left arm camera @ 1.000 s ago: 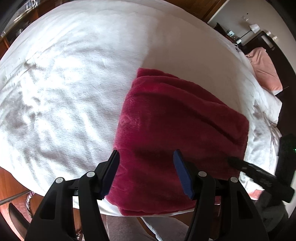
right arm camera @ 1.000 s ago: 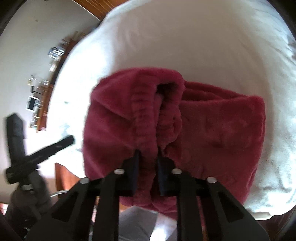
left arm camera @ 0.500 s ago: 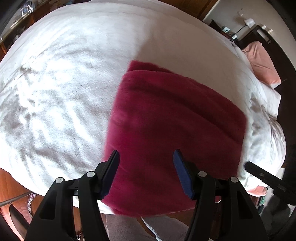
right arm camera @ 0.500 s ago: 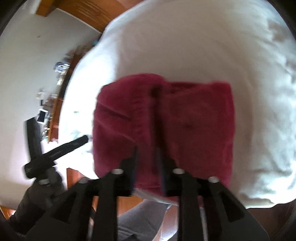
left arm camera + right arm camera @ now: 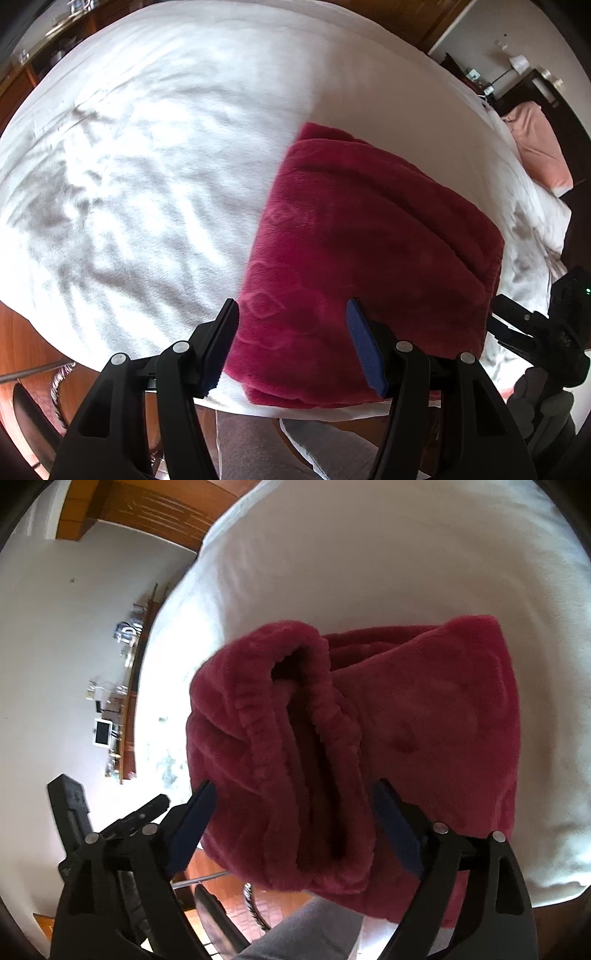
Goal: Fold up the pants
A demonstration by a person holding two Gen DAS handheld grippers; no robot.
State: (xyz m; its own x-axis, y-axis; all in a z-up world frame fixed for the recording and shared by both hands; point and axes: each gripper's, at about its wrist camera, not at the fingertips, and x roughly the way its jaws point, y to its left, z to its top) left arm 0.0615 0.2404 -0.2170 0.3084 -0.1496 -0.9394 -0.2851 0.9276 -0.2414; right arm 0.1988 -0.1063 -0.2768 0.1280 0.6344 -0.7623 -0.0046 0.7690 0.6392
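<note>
The dark red fleece pants (image 5: 362, 251) lie folded into a thick rectangle near the front edge of the white bed (image 5: 155, 155). My left gripper (image 5: 291, 343) is open and empty, just above the fold's near edge. In the right wrist view the pants (image 5: 424, 731) show their elastic waistband end, bunched and gaping. My right gripper (image 5: 295, 823) is open, its fingers spread on either side of the waistband and not holding it. The right gripper also shows at the right edge of the left wrist view (image 5: 524, 325).
A pink pillow (image 5: 535, 147) lies at the far right of the bed. A wooden shelf with small items (image 5: 122, 686) runs along the white wall on the left. The wooden floor and the person's grey-clad legs (image 5: 303, 934) are below the bed edge.
My right gripper has opened and let go of the waistband it pinched a second ago. The pants have settled on the bed. My left gripper stays open over the fold.
</note>
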